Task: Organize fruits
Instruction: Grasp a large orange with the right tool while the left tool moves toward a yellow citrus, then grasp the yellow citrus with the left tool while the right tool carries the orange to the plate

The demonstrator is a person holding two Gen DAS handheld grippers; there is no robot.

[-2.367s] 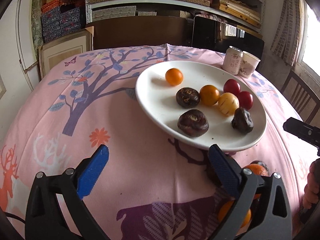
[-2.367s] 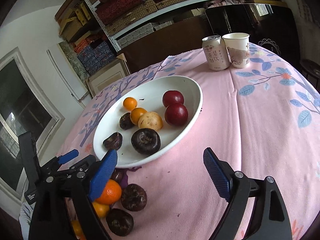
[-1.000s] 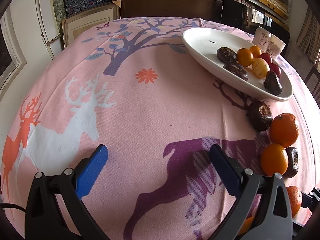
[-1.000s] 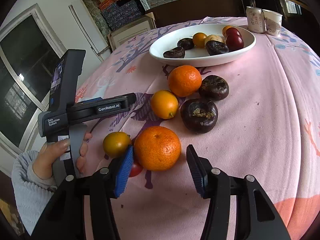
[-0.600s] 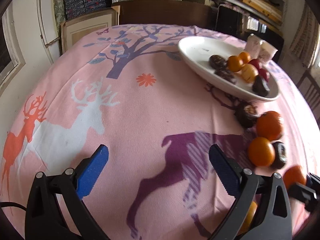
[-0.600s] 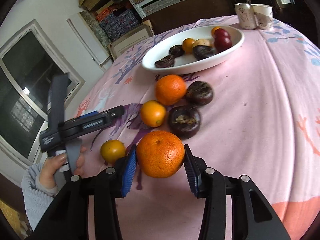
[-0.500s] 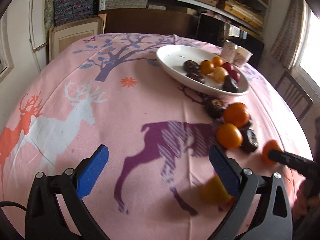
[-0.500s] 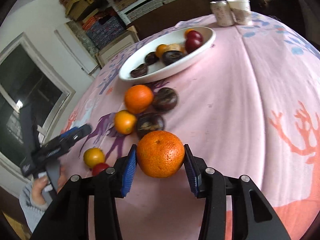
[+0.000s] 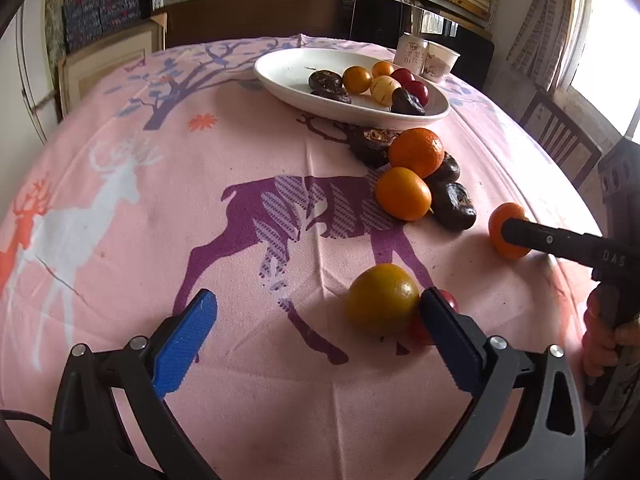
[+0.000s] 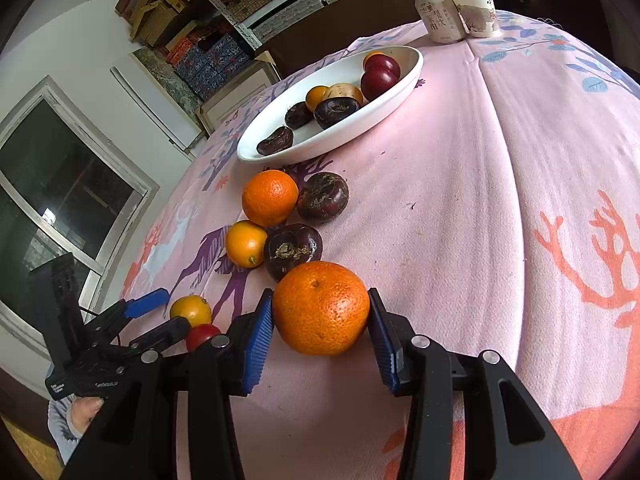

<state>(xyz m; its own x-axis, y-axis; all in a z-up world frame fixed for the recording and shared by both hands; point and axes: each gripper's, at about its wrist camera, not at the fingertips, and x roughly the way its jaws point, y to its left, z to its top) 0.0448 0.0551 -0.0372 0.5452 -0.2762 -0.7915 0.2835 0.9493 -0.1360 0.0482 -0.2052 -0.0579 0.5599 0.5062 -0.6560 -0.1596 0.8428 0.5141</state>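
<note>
A pebbly, round orange (image 10: pixel 321 307) sits clamped in the right tool (image 10: pixel 320 322); dark fruits (image 10: pixel 293 249) lie just ahead, the plate (image 10: pixel 404 80) beyond. The left tool (image 9: pixel 318 330) gapes empty, a yellow fruit (image 9: pixel 382 298) against its right finger

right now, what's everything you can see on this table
plate: one, white, far side
fruit on plate: eight; three dark, two orange, two red, one pale yellow
loose fruit: seven; three dark, two orange, one yellow, one red; on the cloth before the plate
can: one, white, behind plate
paper cup: one, white, beside can
tablecloth: one, pink, printed
left gripper: open, beside the yellow fruit
right gripper: shut on a large orange
</note>
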